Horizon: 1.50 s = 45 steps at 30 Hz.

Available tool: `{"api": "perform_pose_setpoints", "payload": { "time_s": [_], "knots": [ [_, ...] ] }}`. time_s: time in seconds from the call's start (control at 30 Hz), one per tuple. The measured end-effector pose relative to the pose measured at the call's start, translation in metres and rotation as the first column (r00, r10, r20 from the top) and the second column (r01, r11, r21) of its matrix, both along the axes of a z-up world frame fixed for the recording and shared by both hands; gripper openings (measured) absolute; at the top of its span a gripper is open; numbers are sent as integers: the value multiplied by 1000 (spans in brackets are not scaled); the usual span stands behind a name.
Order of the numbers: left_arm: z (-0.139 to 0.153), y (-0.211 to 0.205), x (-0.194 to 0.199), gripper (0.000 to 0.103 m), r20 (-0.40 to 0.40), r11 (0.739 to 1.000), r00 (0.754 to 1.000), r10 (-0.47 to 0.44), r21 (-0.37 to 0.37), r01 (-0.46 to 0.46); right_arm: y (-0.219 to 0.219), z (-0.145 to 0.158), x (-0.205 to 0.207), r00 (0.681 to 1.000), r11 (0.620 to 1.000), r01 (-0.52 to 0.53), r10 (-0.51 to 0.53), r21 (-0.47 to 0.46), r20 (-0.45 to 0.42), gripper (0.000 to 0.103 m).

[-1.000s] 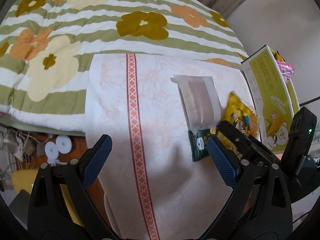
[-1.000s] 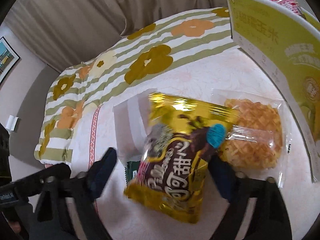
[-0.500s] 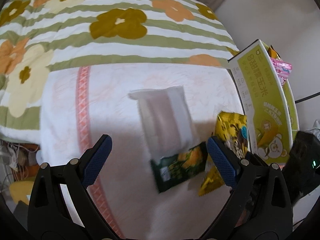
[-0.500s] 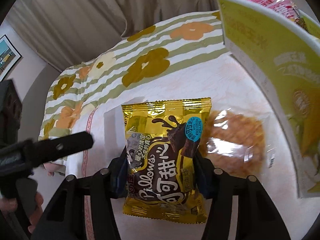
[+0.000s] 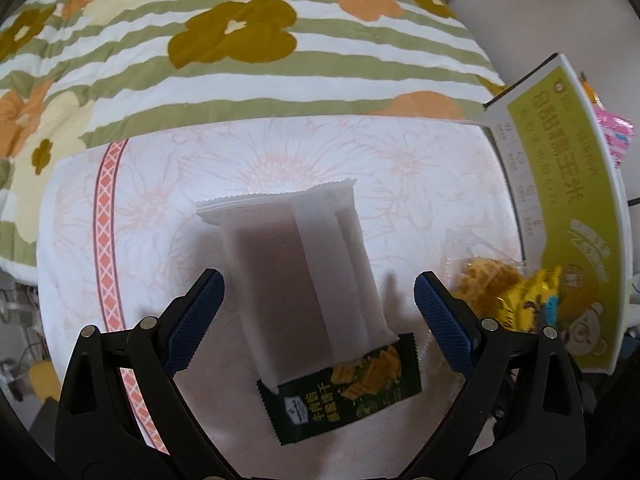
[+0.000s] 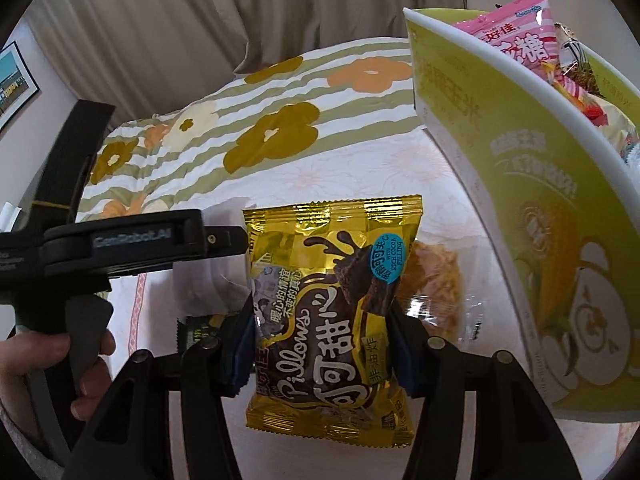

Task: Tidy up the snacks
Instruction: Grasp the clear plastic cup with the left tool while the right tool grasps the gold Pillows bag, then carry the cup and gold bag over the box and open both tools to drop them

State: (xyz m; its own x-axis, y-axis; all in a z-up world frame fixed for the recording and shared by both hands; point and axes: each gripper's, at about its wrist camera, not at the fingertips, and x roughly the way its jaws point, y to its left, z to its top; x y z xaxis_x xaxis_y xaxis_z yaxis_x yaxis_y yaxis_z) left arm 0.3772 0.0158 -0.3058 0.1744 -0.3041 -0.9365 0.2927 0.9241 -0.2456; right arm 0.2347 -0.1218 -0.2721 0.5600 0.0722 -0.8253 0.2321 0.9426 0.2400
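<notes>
Two grippers work over a white cloth [image 5: 168, 208] spread on a flowered, striped quilt [image 5: 240, 64]. The left gripper [image 5: 318, 316] points steeply down at the cloth with its jaws spread wide and nothing between the pads; a white packet [image 5: 304, 272] lies below the gap, its lower end overlapping a dark green packet [image 5: 348, 396]. In the right wrist view a hand [image 6: 48, 364] grips that tool's handle, fingers curled round the trigger.

The right gripper [image 6: 324, 348] also tilts downward, and its blue pads pinch one gold packet [image 6: 332, 300] by its two side edges, the packet standing upright between them just beside the yellow-green box [image 6: 532, 248]. The box stands on the cloth's right side, open at the top, with one pink sweet bag [image 6: 516, 40] and other wrappers inside, too crowded to count. Between the gold packet and the box lies one clear-wrapped waffle [image 6: 440, 276] flat on the cloth. On the cloth outside the box, that makes four snacks: white, green, gold, waffle.
</notes>
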Motion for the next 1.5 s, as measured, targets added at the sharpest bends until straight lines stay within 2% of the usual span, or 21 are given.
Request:
{"api": "perform_pose_setpoints", "payload": {
  "time_s": [0.13,0.2,0.27,0.3,0.5,0.8,1.0,1.23,1.5],
  "knots": [
    [-6,-9,1,93,8,998,1000,3,56,-4,-3,1,-4,1000,1000,-11,11,-13,-3,52],
    [-6,-14,1,88,25,996,1000,-6,94,3,-4,1,-6,1000,1000,-17,17,-15,-7,52],
    [-5,-16,1,72,51,990,999,-12,142,5,-5,2,-8,1000,1000,-21,21,-17,-7,52],
    [-5,-16,0,70,60,987,998,-18,159,9,-6,3,-9,1000,1000,-21,21,-18,-8,52],
    [-3,-11,-2,65,75,989,996,-48,145,36,-7,5,-12,1000,999,-28,27,-22,-7,52],
    [12,12,-13,63,69,998,998,-7,68,3,-7,15,-16,999,999,-33,34,-32,14,52],
    [47,25,-29,63,113,1000,994,3,11,-5,-1,36,-22,997,999,-37,39,-32,60,52],
    [110,26,-55,63,196,998,980,-30,-41,39,-5,81,-32,990,1000,-23,24,-6,139,52],
    [176,-2,-86,63,279,990,958,-65,-99,96,-47,139,-57,972,998,27,-38,50,232,52]
  ]
}}
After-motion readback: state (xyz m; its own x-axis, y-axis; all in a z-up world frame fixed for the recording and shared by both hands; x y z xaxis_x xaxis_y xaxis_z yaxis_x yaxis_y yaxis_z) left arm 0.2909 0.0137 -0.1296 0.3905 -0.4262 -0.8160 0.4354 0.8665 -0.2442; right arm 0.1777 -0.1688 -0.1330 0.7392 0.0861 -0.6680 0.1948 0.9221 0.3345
